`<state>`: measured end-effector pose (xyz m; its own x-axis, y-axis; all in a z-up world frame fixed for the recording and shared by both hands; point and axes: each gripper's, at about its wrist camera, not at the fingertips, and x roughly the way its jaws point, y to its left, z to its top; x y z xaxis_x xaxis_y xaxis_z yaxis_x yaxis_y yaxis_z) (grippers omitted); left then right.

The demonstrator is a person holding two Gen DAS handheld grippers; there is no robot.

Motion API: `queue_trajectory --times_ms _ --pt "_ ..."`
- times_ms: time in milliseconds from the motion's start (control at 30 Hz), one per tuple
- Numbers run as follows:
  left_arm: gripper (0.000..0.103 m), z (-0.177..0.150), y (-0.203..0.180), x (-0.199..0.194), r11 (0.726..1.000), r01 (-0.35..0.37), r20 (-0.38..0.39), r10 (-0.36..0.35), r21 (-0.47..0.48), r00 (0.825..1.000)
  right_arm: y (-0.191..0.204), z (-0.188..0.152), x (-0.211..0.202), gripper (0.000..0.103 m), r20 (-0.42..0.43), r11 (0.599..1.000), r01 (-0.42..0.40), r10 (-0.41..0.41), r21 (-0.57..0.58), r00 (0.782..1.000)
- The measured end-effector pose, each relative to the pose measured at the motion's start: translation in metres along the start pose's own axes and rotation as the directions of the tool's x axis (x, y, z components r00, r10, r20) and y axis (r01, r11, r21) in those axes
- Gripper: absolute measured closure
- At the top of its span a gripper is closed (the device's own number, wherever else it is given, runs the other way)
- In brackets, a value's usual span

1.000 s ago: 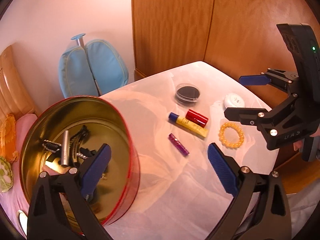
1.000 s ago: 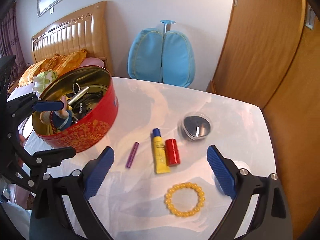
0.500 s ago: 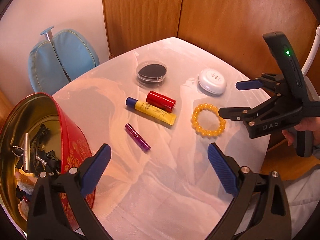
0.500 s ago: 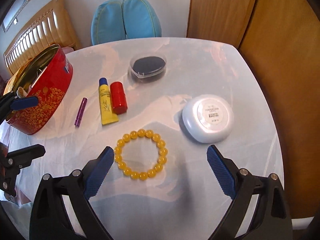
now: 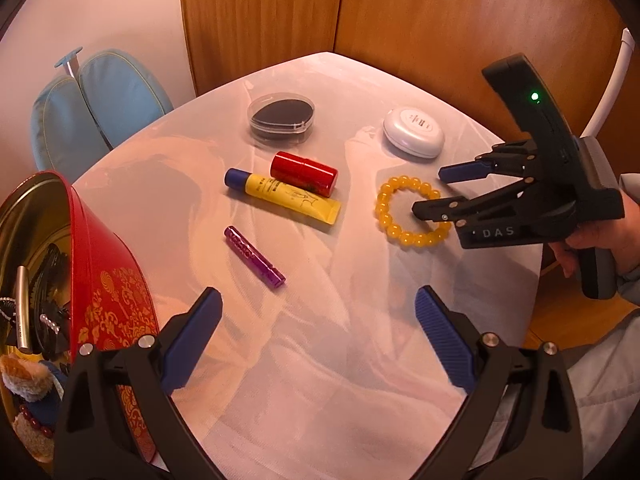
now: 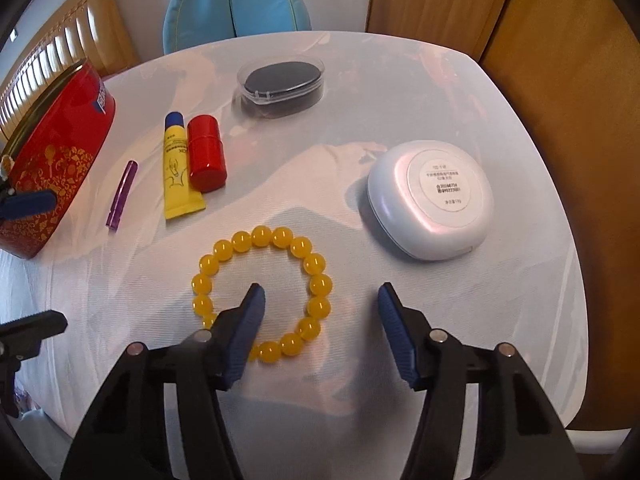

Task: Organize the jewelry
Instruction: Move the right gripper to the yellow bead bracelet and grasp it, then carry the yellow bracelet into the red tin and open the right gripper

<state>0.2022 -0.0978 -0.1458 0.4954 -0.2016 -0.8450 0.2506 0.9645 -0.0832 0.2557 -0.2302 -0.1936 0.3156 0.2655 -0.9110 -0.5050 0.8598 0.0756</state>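
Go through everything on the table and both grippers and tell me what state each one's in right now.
Red round tin: open, no lid on, already holding items.
Yellow bead bracelet: flat on table, not gripped.
Right gripper: open, one finger inside the bracelet's ring.
Left gripper: open, holding nothing.
Yellow tube with blue cap: capped, lying flat.
Red cylinder: lying on its side.
Purple stick: lying flat.
Clear oval case: shut.
White round compact: shut.

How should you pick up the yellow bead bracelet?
From above, pinching one side of the ring. The bracelet lies flat on the table, so one finger goes inside the loop and one outside, as the open right tool is placed now.
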Motion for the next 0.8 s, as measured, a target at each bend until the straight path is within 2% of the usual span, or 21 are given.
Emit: queue_trajectory --times_ms 33,67,100,133,200,233,433,633,800 --pt "0.009 -0.001 0.001 0.001 1.000 0.003 -0.005 -0.003 -0.003 1.000 -0.001 -0.001 0.000 0.044 0.002 1.000 -0.008 0.008 0.010 1.000" --pt "0.009 -0.002 0.001 0.002 1.000 0.006 -0.008 -0.006 -0.004 1.000 0.000 -0.002 -0.001 0.056 0.008 1.000 -0.011 0.011 0.007 1.000" --pt "0.009 -0.003 0.001 0.002 1.000 0.009 -0.008 -0.009 -0.004 1.000 0.000 -0.002 -0.003 0.085 0.015 1.000 -0.019 0.019 -0.001 1.000" --pt "0.009 -0.003 0.001 0.002 1.000 0.009 -0.008 -0.009 -0.002 1.000 0.001 -0.003 -0.004 0.090 0.014 0.999 -0.036 0.036 -0.003 0.999" --pt "0.009 -0.001 0.001 0.001 1.000 0.007 -0.008 -0.007 0.000 1.000 0.002 -0.004 -0.006 0.091 0.006 0.997 -0.075 0.075 0.005 0.997" --pt "0.009 0.001 0.001 -0.001 1.000 0.005 -0.005 -0.005 0.002 1.000 0.005 -0.004 -0.009 0.091 0.019 0.998 -0.069 0.069 -0.002 0.997" --pt "0.009 0.016 0.001 -0.022 1.000 -0.012 0.059 0.011 0.013 0.998 0.017 0.020 -0.057 0.091 0.155 0.995 -0.091 0.097 -0.045 0.983" --pt "0.009 0.023 0.031 -0.074 0.993 -0.103 0.164 0.110 -0.054 0.980 0.057 0.061 -0.107 0.091 0.291 0.977 -0.142 0.183 -0.158 0.939" --pt "0.009 0.005 0.080 -0.115 0.962 -0.202 0.194 0.237 -0.181 0.952 0.108 0.092 -0.127 0.091 0.328 0.942 -0.197 0.283 -0.271 0.901"
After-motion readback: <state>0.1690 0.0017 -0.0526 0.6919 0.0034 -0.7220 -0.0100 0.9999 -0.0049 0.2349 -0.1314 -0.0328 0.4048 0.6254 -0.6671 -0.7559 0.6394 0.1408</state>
